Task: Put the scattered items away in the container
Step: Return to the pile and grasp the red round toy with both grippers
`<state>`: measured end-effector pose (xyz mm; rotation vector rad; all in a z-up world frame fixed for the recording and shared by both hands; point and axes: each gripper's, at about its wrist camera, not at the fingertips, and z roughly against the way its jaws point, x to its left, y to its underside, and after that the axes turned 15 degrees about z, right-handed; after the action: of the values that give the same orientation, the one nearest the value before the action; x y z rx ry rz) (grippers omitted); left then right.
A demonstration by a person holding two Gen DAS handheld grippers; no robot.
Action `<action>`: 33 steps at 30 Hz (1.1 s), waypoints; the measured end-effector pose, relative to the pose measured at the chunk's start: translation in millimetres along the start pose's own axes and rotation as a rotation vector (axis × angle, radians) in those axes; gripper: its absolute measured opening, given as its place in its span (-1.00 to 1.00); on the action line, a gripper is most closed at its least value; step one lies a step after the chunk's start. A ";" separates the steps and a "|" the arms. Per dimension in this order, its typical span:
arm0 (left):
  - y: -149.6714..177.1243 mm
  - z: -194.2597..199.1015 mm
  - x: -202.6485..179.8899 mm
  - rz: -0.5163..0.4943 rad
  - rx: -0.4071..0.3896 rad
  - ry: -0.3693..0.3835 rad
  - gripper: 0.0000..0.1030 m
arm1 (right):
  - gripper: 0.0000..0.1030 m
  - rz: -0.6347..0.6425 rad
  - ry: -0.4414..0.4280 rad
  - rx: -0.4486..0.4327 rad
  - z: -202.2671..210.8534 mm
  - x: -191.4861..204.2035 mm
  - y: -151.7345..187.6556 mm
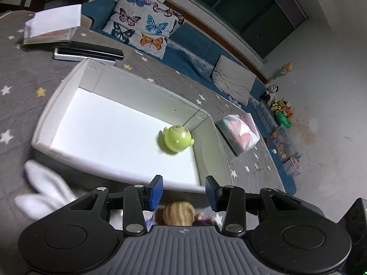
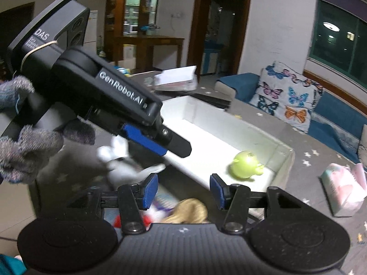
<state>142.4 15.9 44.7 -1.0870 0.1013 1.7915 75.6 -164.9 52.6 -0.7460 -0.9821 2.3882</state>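
Note:
A white rectangular box lies on the grey star-patterned mat; it also shows in the right wrist view. A green round toy sits inside near its far right corner, also in the right wrist view. My left gripper is open and empty, above the box's near edge; a blond doll lies just below it. A white plush rabbit lies to its left. My right gripper is open and empty above the doll, with the rabbit beyond. The left gripper body crosses that view.
A tissue pack lies right of the box. Flat boxes and a white paper carton stand behind it. A butterfly cushion and a grey cushion lean on the blue sofa. Toys sit by the wall.

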 end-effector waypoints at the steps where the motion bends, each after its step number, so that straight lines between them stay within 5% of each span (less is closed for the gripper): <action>1: 3.6 5.3 2.2 -0.001 -0.006 0.001 -0.17 | -0.01 0.003 -0.009 -0.002 2.5 4.9 1.0; 16: 56.0 30.8 28.0 -0.008 0.063 0.034 -0.16 | -0.01 0.032 -0.118 0.030 11.5 50.1 22.9; 33: 69.6 10.8 47.9 0.063 0.126 0.012 -0.16 | 0.02 0.088 -0.106 0.041 -2.2 67.8 28.2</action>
<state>76.9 20.2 -9.6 -1.0145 0.2555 1.8089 20.4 -142.6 9.6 -0.6670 -0.9569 2.5389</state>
